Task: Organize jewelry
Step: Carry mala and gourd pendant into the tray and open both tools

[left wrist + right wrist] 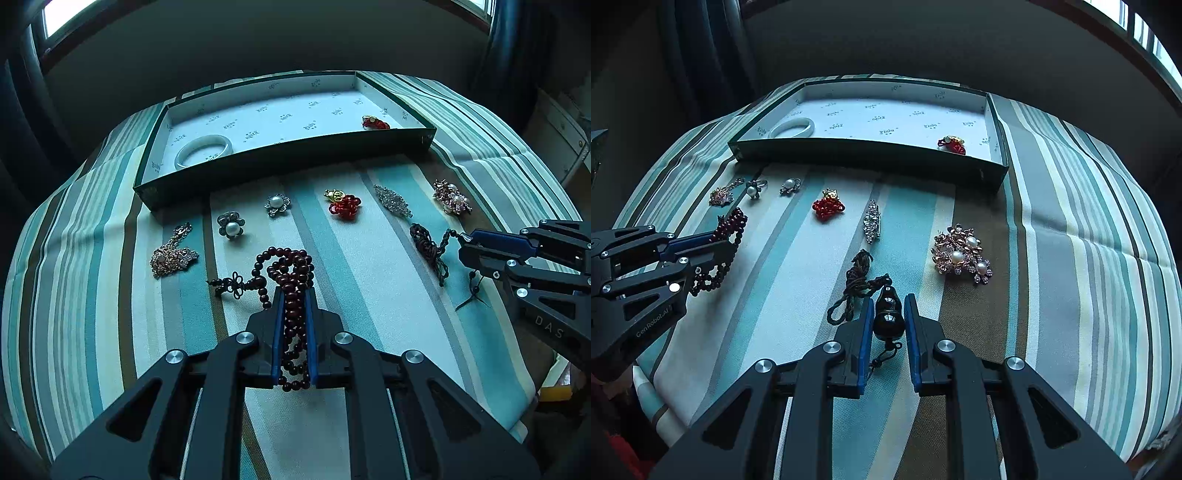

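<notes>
- Dark red beads (291,273) on a long string are squeezed between the blue pads of the left gripper (294,295), which is closed on them; the rest of the string lies looped on the striped cloth (92,295) over the worktop.
- Black and shaped like a little gourd, a pendant (888,310) is held tight by the right gripper (888,301), and its dark cord (855,284) lies bunched on the cloth.
- Just past the beads, two pearl flower pieces (231,224), a red knot charm (343,206), a sparkly silver brooch (392,199) and a gold pearl brooch (962,254) are laid in a row.
- Farther back, a green box (280,162) with a white inside is seen. A white bangle (204,150) is kept at its left end and a second red charm (375,123) at its right end.
</notes>
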`<state>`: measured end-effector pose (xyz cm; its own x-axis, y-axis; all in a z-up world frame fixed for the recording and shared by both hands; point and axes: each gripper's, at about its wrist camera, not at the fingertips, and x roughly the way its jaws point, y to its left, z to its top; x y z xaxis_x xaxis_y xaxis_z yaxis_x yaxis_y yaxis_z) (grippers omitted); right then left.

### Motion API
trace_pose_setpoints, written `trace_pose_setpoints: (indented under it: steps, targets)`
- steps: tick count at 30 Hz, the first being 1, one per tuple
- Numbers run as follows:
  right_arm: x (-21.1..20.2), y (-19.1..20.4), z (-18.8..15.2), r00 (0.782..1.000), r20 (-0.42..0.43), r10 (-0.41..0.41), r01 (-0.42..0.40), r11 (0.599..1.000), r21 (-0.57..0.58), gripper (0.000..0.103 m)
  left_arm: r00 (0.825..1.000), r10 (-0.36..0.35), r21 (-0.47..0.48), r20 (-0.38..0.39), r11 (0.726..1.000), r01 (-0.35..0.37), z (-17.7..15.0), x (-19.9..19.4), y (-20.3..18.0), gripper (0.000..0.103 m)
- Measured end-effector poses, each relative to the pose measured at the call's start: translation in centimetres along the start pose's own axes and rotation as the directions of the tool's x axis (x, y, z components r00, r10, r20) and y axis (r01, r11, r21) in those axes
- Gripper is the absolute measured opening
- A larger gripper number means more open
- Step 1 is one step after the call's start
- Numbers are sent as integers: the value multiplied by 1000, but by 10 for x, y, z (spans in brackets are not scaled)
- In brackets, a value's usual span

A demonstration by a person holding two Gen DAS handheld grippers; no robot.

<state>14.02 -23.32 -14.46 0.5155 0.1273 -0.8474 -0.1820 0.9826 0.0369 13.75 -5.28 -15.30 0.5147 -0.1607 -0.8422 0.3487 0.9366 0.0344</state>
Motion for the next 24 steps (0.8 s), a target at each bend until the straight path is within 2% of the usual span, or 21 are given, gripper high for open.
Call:
trace_pose_setpoints:
  steps: [13,24]
  targets:
    - [-19,0,27,996,83,10,-13,999,31,17,997,-2,-18,71,1000,4,25,-16,4,11]
    - [-15,-8,83,983,182,18,-24,999,27,17,991,3,-46,132,999,3,78,-4,11,11]
